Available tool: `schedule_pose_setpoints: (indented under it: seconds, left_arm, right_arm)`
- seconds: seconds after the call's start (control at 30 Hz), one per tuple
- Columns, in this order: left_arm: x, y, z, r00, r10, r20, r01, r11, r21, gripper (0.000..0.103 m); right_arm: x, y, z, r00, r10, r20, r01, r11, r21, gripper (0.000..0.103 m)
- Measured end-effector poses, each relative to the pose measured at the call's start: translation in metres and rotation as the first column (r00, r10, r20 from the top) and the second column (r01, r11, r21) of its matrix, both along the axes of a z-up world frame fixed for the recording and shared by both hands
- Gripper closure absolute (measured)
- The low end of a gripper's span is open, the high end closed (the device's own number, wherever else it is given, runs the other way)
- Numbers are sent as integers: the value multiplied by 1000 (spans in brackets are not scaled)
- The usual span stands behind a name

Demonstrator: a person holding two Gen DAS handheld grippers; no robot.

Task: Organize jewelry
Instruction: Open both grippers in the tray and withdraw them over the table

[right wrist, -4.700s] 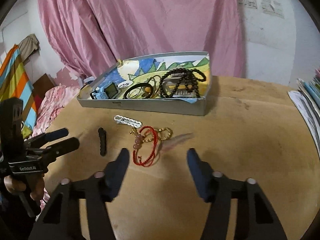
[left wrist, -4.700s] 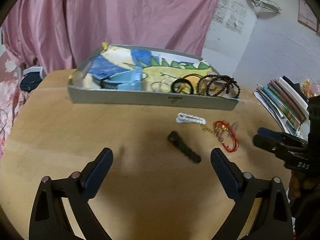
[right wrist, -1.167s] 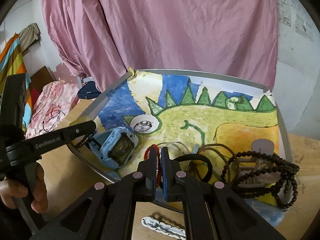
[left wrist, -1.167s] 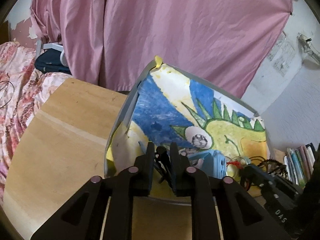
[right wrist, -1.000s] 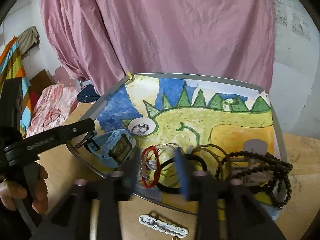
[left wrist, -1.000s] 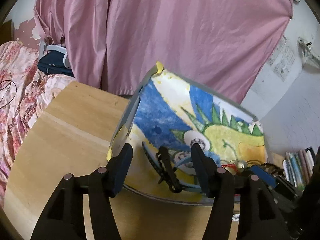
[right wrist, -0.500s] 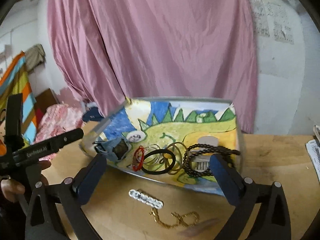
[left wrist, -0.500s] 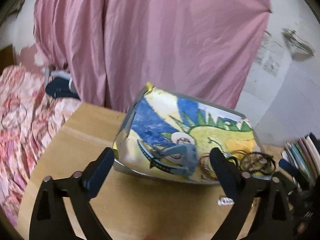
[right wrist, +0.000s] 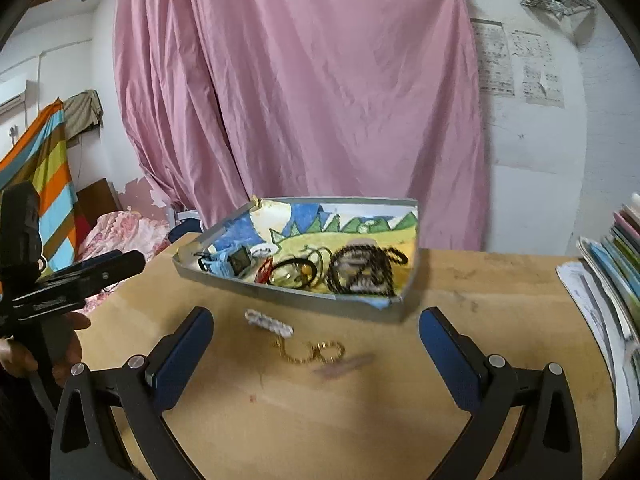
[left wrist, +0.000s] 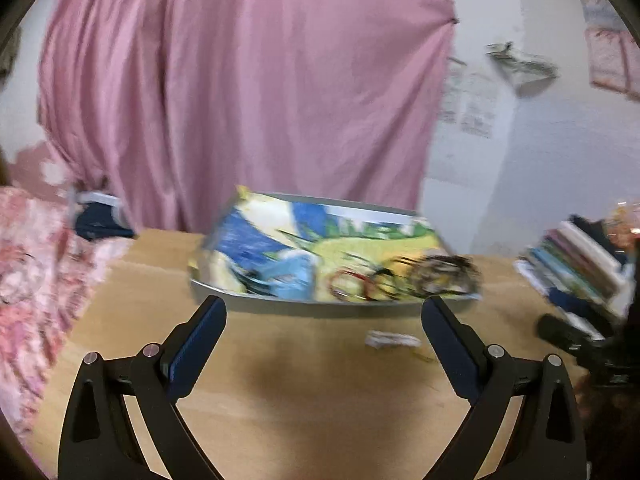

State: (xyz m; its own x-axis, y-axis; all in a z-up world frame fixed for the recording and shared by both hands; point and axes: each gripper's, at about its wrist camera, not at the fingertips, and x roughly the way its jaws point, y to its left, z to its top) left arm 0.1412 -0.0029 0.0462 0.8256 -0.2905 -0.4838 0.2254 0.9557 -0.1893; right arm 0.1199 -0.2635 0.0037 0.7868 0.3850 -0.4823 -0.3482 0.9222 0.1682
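Jewelry sits mostly in the grey tray (right wrist: 362,308) lined with a painted dinosaur picture, resting on the round wooden table (right wrist: 360,412) in front of the pink curtain (right wrist: 304,92). Inside it you can see a blue watch (right wrist: 230,263) at the left end, a red bracelet (right wrist: 264,270) beside it, a black ring-shaped band (right wrist: 290,273) with some thin bangles, and a string of dark beads (right wrist: 366,270) toward the right end. Two pieces lie on the bare table just in front of the tray: a white beaded piece (right wrist: 269,323) and, touching its near end, a gold chain (right wrist: 310,351); a faint pinkish strip (right wrist: 346,363) lies just beside the chain.

Your right gripper (right wrist: 316,346) is spread wide with nothing between its fingers, held above the table with the chain between them in view. Your left gripper (left wrist: 323,338) is likewise wide open and empty, facing the tray; its view is blurred, though the white piece (left wrist: 393,339) shows near its right finger. A stack of books (left wrist: 576,264) sits at the table's right edge
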Motion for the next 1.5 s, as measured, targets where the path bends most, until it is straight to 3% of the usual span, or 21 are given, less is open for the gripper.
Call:
schedule_pose_setpoints:
  seconds: [0.1,0.4,0.6,0.7,0.8,0.9,1.17,1.37,1.5]
  left_arm:
    - [-8,-4,-1,1000,-17,-18,16,1000,-17,7]
    - [-51,-23,-9,998,-48,29,45,992,116,7]
    - [-71,-22,-22,997,-71,17,69,993,97,7]
    - [-75,-24,-27,998,-60,1,59,990,132,7]
    - [-74,-26,-37,999,-20,-46,29,980,197,7]
    - [-71,-26,-46,993,-14,-114,36,980,198,7]
    - [-65,-24,-51,988,10,-152,28,969,246,7]
    - [-44,-25,-59,973,-11,-229,81,951,299,7]
    - [-32,-27,-59,972,-49,-232,127,934,333,7]
  right_arm:
    - [-14,-6,-4,1000,-4,-6,4,1000,1,0]
    - [-46,-11,-22,998,-24,-63,21,999,-37,0]
    - [-60,-12,-31,994,-57,-90,52,997,-53,0]
    - [-68,-10,-35,993,-61,-101,56,997,-56,0]
    - [-71,-7,-40,991,-59,-119,51,996,-70,0]
    - [-69,-3,-45,987,-60,-147,47,995,-89,0]
    - [-65,-3,-50,980,-78,-181,62,994,-94,0]
    - [-51,-3,-48,976,-103,-192,70,983,-167,0]
    - [-39,-10,-39,981,-108,-163,75,978,-193,0]
